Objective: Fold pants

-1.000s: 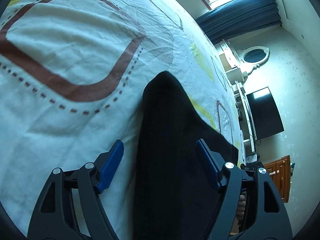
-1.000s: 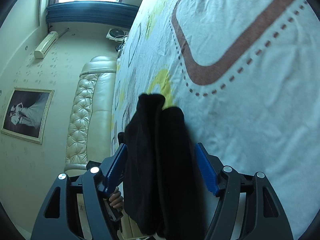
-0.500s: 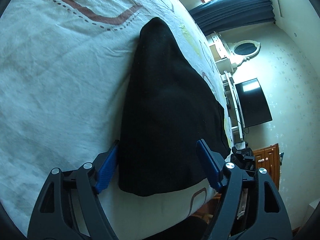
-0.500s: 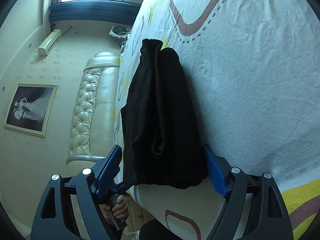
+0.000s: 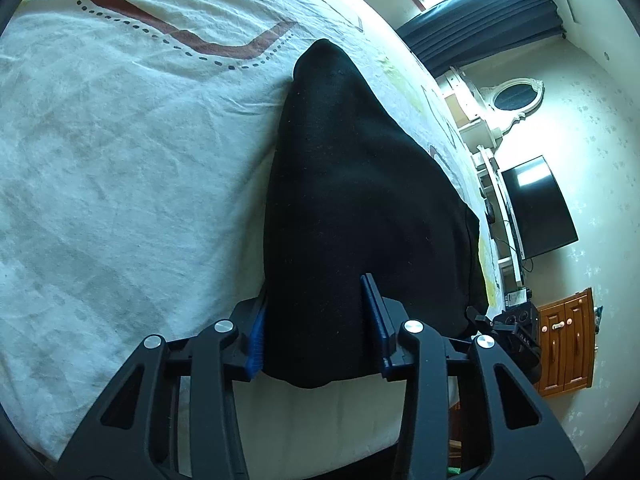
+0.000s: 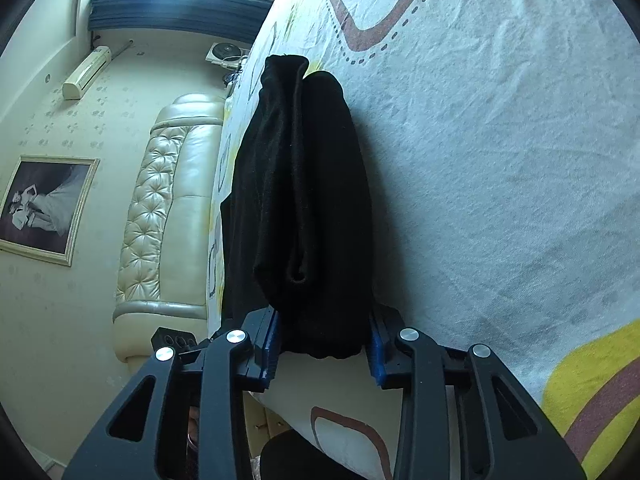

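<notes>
Black pants lie folded lengthwise on a white patterned bedsheet, their near end at the bed's edge. My left gripper has its blue pads closed in against the near end of the fabric. In the right wrist view the pants show as two rolled layers side by side. My right gripper is likewise closed in on their near end, the cloth bunched between its pads.
The sheet's brown and yellow pattern spreads around the pants. A padded cream headboard and a framed picture are to the left. A dark television, a white dresser with an oval mirror and a wooden cabinet stand beyond the bed.
Both grippers have drawn back along the pants to the near end, then narrowed from wide open until their pads press the fabric.
</notes>
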The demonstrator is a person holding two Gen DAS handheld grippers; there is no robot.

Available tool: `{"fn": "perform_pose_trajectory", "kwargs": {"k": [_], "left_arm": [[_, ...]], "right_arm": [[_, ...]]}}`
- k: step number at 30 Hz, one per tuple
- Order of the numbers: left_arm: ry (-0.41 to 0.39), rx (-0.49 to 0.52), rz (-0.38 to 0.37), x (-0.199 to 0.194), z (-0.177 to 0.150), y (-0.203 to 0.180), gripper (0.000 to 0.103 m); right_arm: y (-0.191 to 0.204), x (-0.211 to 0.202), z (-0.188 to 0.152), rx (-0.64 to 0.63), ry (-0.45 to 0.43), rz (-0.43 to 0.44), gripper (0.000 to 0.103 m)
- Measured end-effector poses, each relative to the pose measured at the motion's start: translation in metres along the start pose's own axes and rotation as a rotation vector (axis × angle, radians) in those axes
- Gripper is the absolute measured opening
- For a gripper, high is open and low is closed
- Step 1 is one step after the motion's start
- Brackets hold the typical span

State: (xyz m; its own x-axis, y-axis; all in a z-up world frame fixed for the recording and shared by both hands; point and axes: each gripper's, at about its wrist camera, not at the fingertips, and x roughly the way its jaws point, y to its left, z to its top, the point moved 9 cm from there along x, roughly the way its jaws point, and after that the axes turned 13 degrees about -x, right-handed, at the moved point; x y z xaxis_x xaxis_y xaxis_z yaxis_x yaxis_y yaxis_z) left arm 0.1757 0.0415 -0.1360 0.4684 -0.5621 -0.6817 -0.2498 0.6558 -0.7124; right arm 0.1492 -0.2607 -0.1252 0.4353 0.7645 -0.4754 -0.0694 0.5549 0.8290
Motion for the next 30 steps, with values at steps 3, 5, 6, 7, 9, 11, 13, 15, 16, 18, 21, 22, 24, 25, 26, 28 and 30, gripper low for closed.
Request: {"fn": "perform_pose_trajectory", "kwargs": {"k": [3, 5, 6, 7, 9, 11, 13, 15, 16, 18, 21, 22, 24, 25, 26, 28, 30], "left_arm": [[-0.010, 0.033, 0.019, 0.001, 0.001, -0.002, 0.039], [-0.011, 0.033, 0.018, 0.000, 0.001, -0.002, 0.039], [-0.012, 0.032, 0.019, 0.000, 0.000, -0.001, 0.039], [-0.013, 0.033, 0.020, 0.000, 0.000, -0.001, 0.039], [-0.016, 0.036, 0.024, 0.000, 0.000, 0.000, 0.039], [-0.018, 0.039, 0.029, 0.000, 0.000, 0.000, 0.039], [-0.018, 0.042, 0.032, 0.000, 0.000, -0.001, 0.039], [-0.020, 0.046, 0.039, -0.001, -0.001, -0.001, 0.039], [-0.021, 0.047, 0.042, -0.001, -0.002, -0.001, 0.039], [-0.021, 0.051, 0.048, -0.002, -0.003, -0.001, 0.039], [-0.024, 0.055, 0.056, -0.003, -0.005, -0.001, 0.039], [-0.023, 0.055, 0.056, -0.004, -0.005, -0.001, 0.039], [-0.023, 0.054, 0.057, -0.004, -0.006, -0.001, 0.039], [-0.022, 0.055, 0.057, -0.004, -0.006, -0.001, 0.039], [-0.021, 0.055, 0.058, -0.005, -0.007, 0.000, 0.039], [-0.019, 0.055, 0.058, -0.005, -0.006, 0.000, 0.039], [-0.018, 0.054, 0.058, -0.005, -0.006, 0.000, 0.039]], "right_arm": [[-0.001, -0.003, 0.000, 0.002, -0.001, 0.003, 0.035], [-0.003, -0.004, -0.001, 0.004, 0.000, 0.005, 0.035], [-0.003, -0.004, -0.002, 0.004, 0.001, 0.006, 0.035], [-0.003, -0.004, -0.002, 0.006, 0.003, 0.008, 0.035], [-0.005, -0.006, -0.004, 0.011, 0.004, 0.012, 0.035], [-0.008, -0.007, -0.005, 0.013, 0.007, 0.013, 0.035], [-0.007, -0.006, -0.005, 0.012, 0.009, 0.011, 0.035], [-0.008, -0.007, -0.004, 0.011, 0.011, 0.011, 0.035], [-0.008, -0.007, -0.004, 0.012, 0.012, 0.011, 0.035], [-0.008, -0.007, -0.004, 0.012, 0.012, 0.010, 0.035], [-0.008, -0.007, -0.003, 0.013, 0.018, 0.009, 0.035], [-0.009, -0.008, -0.002, 0.013, 0.020, 0.009, 0.035], [-0.011, -0.009, -0.003, 0.011, 0.023, 0.008, 0.035], [-0.011, -0.009, -0.003, 0.011, 0.025, 0.008, 0.035], [-0.012, -0.010, -0.002, 0.010, 0.027, 0.007, 0.035], [-0.012, -0.012, -0.004, 0.006, 0.030, 0.004, 0.035], [-0.013, -0.013, -0.005, 0.006, 0.032, 0.003, 0.035]]}}
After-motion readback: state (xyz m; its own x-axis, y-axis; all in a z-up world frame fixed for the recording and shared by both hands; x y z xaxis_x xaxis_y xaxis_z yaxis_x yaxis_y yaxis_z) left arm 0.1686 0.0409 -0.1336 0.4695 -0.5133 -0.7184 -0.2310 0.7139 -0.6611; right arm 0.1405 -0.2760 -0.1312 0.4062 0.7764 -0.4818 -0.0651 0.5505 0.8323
